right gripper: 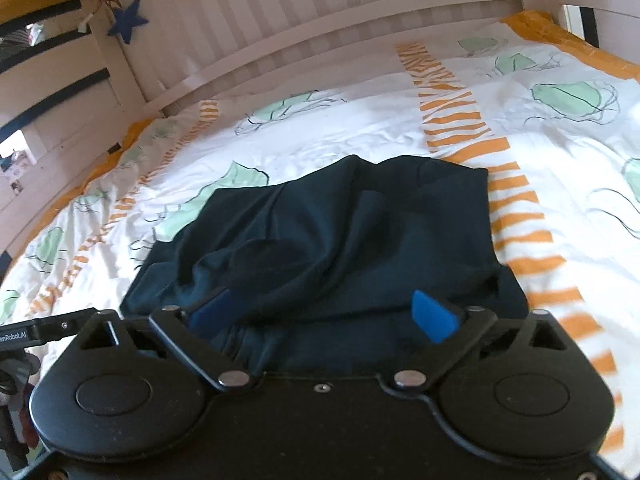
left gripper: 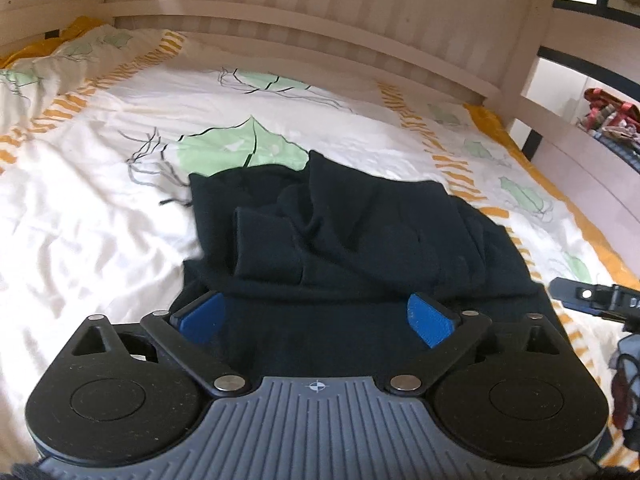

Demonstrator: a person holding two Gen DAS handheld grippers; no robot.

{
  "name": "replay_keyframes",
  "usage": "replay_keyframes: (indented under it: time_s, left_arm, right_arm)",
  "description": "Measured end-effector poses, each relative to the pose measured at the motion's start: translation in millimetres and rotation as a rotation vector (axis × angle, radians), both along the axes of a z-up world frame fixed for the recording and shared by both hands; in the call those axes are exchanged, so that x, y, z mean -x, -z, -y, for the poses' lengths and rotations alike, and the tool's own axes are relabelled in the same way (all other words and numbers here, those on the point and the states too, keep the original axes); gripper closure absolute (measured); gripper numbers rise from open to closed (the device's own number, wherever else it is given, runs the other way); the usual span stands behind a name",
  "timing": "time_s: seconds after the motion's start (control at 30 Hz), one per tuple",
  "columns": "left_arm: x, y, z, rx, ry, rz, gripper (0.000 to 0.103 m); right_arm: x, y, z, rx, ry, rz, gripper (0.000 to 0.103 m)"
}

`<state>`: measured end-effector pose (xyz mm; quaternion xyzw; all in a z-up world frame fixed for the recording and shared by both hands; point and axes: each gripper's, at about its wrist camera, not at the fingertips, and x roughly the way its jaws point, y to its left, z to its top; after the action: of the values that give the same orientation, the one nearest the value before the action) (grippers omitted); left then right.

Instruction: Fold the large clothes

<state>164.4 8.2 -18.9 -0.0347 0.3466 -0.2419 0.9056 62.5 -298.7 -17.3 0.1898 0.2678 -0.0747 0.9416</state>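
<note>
In the left wrist view, one dark garment [left gripper: 344, 236] lies bunched in the middle of the frame on one bed cover [left gripper: 100, 184]. The cover is white with green leaves and orange stripes. One pale wooden bed rail [left gripper: 280, 12] runs along the top. The left gripper [left gripper: 316, 316] fills the bottom of the frame. Its two blue pads [left gripper: 430, 318] stand wide apart over the near edge of the garment and squeeze nothing. At the right edge, a bit of the other gripper [left gripper: 592, 296] pokes in.

In the right wrist view, one blue star [right gripper: 127, 21] hangs at the upper left on the rail. The same garment [right gripper: 340, 232] sits in the middle. The right gripper [right gripper: 324, 316] is let go too, its two pads spread wide above the cloth.
</note>
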Motion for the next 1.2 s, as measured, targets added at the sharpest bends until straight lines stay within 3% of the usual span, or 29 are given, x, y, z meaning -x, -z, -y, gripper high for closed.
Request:
replay_keyframes:
  time_s: [0.27, 0.7, 0.93, 1.2]
  left_arm:
    - [34, 10, -18, -0.036, -0.005, -0.064, 0.000]
    - [65, 27, -52, -0.084, -0.033, -0.128, 0.000]
    - [74, 40, -61, -0.113, -0.024, -0.175, 0.000]
    - [73, 56, -66, -0.125, -0.033, -0.261, 0.000]
  right_arm:
    - [51, 10, -11, -0.013, 0.044, -0.065, 0.000]
    - [117, 30, 2, -0.106, 0.228, -0.182, 0.000]
    - [131, 45, 9, -0.176, 0.239, -0.246, 0.000]
    - [133, 55, 12, -0.265, 0.183, -0.242, 0.000]
